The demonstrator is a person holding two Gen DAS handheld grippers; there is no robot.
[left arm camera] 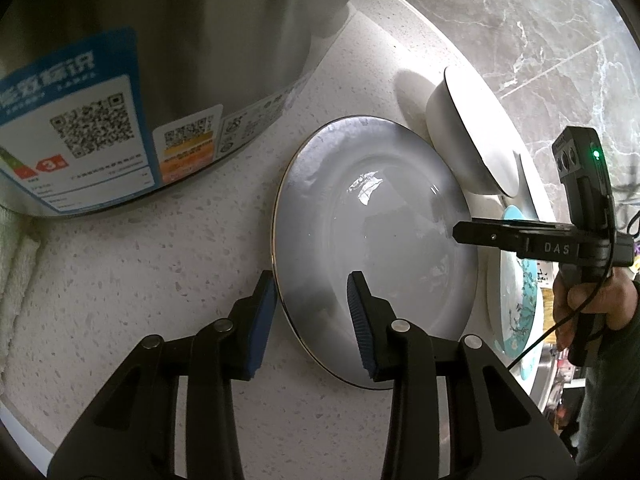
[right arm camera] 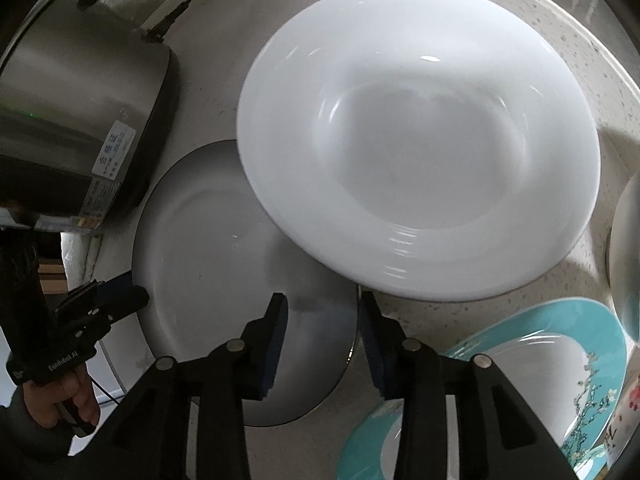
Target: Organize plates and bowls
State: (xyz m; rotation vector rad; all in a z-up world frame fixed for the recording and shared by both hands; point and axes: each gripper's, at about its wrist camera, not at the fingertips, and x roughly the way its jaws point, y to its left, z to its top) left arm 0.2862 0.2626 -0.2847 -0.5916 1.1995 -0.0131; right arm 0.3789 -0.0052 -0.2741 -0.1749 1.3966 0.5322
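Because the grey plate [left arm camera: 372,240] is glazed ceramic, it should be judged stiff, fairly heavy, slippery and breakable; the rim is the only place to take hold. It lies flat on the speckled worktop [left arm camera: 160,280], beside a steel cooker [left arm camera: 140,60].

Left tool [left arm camera: 312,312]: jaws apart, straddling the near rim, one pad outside it and one over the plate. Whether the pads press on the rim cannot be told.

Right tool [right arm camera: 324,340]: jaws apart, straddling the opposite rim of the same plate. Contact is likewise not clear.

Farther off, a white bowl [right arm camera: 416,132] overlaps the plate's edge; its rim appears to rest on the plate, so lifting the plate could tip it. A teal plate [right arm camera: 520,380] lies just beside, partly cut off by the frame.

Hidden or unclear:
- the plate's underside and its seating
- the cooker's top
- a pale vessel at the right edge of the right view, cut off
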